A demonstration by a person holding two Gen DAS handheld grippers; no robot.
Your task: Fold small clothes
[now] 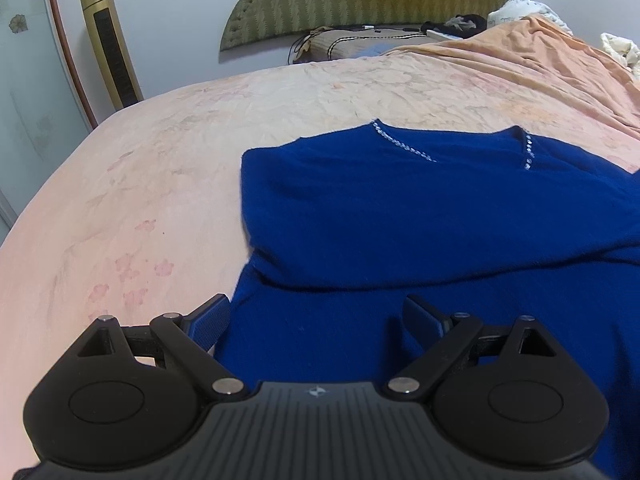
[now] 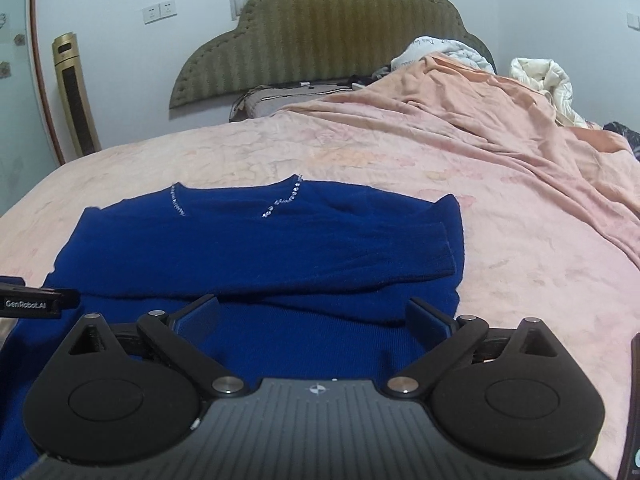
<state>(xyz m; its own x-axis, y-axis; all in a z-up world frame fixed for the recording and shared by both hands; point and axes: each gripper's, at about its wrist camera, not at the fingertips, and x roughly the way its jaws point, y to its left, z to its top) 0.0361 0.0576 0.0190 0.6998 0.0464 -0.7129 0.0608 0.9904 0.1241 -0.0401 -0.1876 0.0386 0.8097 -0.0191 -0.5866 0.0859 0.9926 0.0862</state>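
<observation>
Both my grippers, left gripper and right gripper, hover tilted down over the near hem, fingers spread wide and holding nothing. Beneath them the blue sweater lies flat on the bed, its beaded neckline pointing toward the headboard, a sleeve folded across its chest. Its hem is hidden under my grippers.
</observation>
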